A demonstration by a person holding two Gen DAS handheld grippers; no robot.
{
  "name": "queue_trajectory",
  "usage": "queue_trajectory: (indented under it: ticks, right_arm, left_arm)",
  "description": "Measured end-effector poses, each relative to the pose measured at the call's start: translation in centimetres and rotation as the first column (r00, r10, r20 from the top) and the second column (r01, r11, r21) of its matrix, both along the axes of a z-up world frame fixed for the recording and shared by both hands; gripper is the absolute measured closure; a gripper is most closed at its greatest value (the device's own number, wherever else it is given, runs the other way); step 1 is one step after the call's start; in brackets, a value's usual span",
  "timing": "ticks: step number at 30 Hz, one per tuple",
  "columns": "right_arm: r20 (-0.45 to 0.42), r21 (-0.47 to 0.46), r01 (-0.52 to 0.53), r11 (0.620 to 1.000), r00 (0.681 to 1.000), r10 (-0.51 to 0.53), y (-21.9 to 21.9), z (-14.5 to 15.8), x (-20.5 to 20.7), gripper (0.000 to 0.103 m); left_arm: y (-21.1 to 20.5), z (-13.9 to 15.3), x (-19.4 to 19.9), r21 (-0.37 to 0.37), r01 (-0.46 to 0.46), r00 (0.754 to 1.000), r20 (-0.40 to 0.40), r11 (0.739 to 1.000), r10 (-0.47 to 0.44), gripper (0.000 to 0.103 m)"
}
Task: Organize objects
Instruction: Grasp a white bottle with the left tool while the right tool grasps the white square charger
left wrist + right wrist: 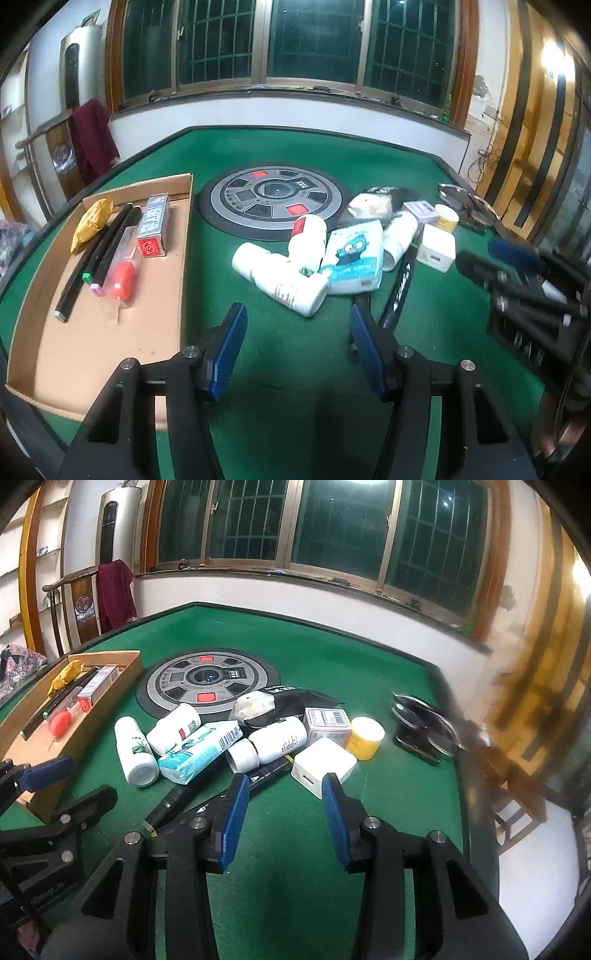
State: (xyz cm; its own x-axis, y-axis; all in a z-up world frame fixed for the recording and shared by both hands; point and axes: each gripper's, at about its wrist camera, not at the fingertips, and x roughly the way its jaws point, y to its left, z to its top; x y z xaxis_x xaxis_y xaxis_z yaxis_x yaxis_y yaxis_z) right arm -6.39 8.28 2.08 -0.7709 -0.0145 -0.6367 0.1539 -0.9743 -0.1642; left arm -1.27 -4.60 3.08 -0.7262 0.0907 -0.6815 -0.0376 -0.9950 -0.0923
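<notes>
Green felt covers the table (295,369), with dark barred windows behind. On its left side a cardboard tray (110,332) is already loaded with a yellow packet (90,223), black pens (99,254), a red box (153,230) and a red-capped item (122,280). Still left on the felt in a loose pile are white bottles (284,277), a tissue pack (352,258), a white charger (323,766) and a yellow jar (365,736). The left gripper (299,332) and the right gripper (282,801) are both held open and empty above the felt, so much sorting is judged to remain.
</notes>
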Motion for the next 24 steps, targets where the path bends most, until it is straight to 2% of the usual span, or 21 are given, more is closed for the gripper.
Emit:
queue_trajectory:
  ticks: [5,10,12,17,21,22,24]
  right_arm:
    - [0.002,0.005,0.006,1.0,1.0,-0.006,-0.1,0.0,0.1,0.064]
    - [0.01,0.009,0.011,1.0,1.0,-0.012,0.0,-0.1,0.1,0.064]
    - [0.011,0.005,0.009,1.0,1.0,-0.009,0.0,0.0,0.2,0.064]
    - [0.007,-0.027,0.038,0.999,0.999,-0.038,1.0,0.4,-0.1,0.064]
    - [0.023,-0.095,0.104,0.99,0.994,-0.103,3.1,0.8,-0.9,0.064]
    - [0.035,-0.119,0.122,0.985,0.992,-0.119,3.8,0.9,-1.2,0.064]
    - [0.058,-0.17,0.148,0.974,0.988,-0.14,4.9,0.9,-1.8,0.064]
  left_arm:
    - [-1.2,0.1,-2.2,0.12,-0.076,0.996,0.063,0.99,0.069,0.051]
    - [-2.4,-0.8,-4.8,0.215,-0.199,0.972,0.165,0.956,0.165,0.051]
    - [-2.7,-1.4,-5.8,0.246,-0.227,0.961,0.212,0.942,0.176,0.051]
    - [-2.6,-3.1,-8.1,0.242,-0.282,0.928,0.313,0.928,0.2,0.051]
    - [-2.1,-3.1,-8.8,0.199,-0.293,0.927,0.298,0.935,0.227,0.05]
    - [-1.8,-3.1,-8.8,0.184,-0.273,0.933,0.289,0.944,0.213,0.051]
    - [-1.1,-3.2,-8.3,0.14,-0.211,0.947,0.273,0.967,0.167,0.065]
